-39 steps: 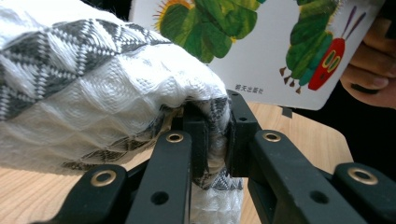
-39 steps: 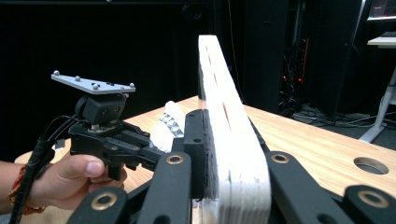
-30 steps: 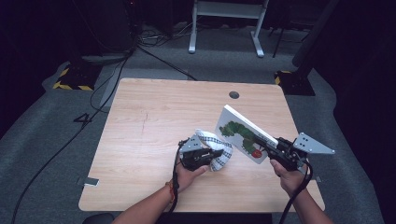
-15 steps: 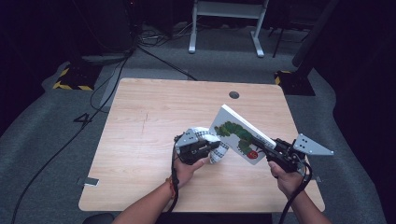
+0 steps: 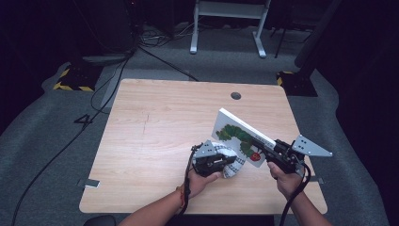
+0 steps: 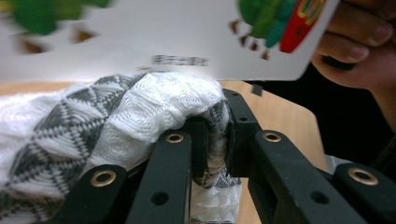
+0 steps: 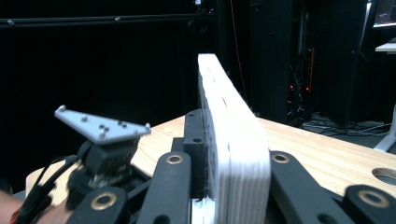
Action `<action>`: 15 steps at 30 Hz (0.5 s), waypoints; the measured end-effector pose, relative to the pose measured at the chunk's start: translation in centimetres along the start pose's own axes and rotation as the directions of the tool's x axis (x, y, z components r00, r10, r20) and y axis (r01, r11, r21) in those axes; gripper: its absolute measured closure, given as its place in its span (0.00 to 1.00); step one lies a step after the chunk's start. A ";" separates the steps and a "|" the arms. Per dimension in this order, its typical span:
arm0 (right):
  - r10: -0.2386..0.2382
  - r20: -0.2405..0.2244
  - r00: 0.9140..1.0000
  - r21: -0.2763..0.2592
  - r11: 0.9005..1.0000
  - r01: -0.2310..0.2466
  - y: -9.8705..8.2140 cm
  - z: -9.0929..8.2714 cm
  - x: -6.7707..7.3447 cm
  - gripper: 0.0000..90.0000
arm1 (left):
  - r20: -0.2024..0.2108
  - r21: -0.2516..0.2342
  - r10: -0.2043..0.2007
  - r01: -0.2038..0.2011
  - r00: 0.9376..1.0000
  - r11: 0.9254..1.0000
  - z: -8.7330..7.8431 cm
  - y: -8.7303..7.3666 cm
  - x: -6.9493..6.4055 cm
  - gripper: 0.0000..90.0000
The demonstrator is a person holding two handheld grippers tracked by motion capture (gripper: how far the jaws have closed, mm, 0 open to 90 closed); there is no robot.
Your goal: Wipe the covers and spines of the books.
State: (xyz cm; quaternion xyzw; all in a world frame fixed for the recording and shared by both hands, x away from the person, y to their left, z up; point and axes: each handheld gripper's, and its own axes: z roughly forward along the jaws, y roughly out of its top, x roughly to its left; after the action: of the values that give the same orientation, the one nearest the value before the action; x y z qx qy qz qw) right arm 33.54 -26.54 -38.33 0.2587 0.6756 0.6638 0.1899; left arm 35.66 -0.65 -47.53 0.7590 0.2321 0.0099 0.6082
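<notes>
sock [image 6: 140, 107] pinched between left fingers [image 6: 198, 140]; book [image 7: 233, 154] between right fingers [image 7: 194, 140].

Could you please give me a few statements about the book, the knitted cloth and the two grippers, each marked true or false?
1. The right gripper is clamped on the board book. True.
2. The book lies flat on the table. False: it is held tilted, its upper edge raised off the wood.
3. The left gripper has its jaws shut on the grey and white knitted cloth. True.
4. The cloth is draped over the top of the book. False: it sits below and beside the book's lower edge.
5. The book's cover shows a green caterpillar. True.
</notes>
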 end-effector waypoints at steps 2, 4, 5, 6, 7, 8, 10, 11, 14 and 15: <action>-0.010 0.001 1.000 0.004 1.000 0.010 0.0 0.2 0.2 0.87 | 0.023 0.009 -0.004 0.004 1.000 1.000 0.5 -0.2 -0.5 0.91; -0.009 -0.005 1.000 0.009 1.000 0.009 -0.1 0.3 0.3 0.87 | 0.047 0.020 0.001 -0.002 0.999 1.000 0.9 -0.3 -1.1 0.91; -0.014 -0.006 1.000 0.011 1.000 0.014 -0.1 0.4 0.3 0.87 | 0.058 0.023 0.005 -0.006 0.998 1.000 1.1 -0.4 -1.3 0.91; -0.011 -0.008 1.000 0.015 1.000 0.011 -0.1 0.5 0.4 0.87 | 0.063 0.027 0.014 -0.016 0.998 1.000 1.4 -0.3 -1.7 0.91; -0.012 -0.008 1.000 0.018 1.000 0.013 -0.2 0.7 0.5 0.87 | 0.063 0.026 0.015 -0.016 0.998 1.000 1.6 -0.3 -1.8 0.91; -0.022 -0.009 1.000 0.018 1.000 0.022 -0.1 0.7 0.5 0.87 | 0.063 0.024 0.020 -0.021 0.998 0.999 1.7 -0.3 -1.9 0.91; -0.031 -0.010 0.999 0.013 0.999 0.031 0.0 0.6 0.8 0.87 | 0.049 0.008 0.034 -0.034 0.998 0.999 1.5 -0.2 -2.0 0.91; -0.031 -0.010 0.999 0.013 0.999 0.031 0.0 0.6 0.8 0.87 | 0.049 0.008 0.034 -0.034 0.998 0.999 1.5 -0.2 -2.0 0.91; -0.015 -0.013 1.000 -0.003 1.000 0.015 0.2 0.2 0.5 0.87 | 0.022 -0.010 0.039 -0.039 0.999 0.999 0.6 0.1 -2.0 0.91; -0.011 -0.018 1.000 -0.011 1.000 0.011 0.3 0.1 0.4 0.87 | 0.020 -0.012 0.038 -0.037 0.999 0.999 0.4 0.2 -1.9 0.91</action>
State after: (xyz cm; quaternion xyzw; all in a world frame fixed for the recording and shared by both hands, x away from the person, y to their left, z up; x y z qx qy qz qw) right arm 33.30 -26.24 -38.00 0.2479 0.6752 0.6685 0.1890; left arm 34.15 -1.71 -46.94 0.7597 0.2116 0.0151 0.6146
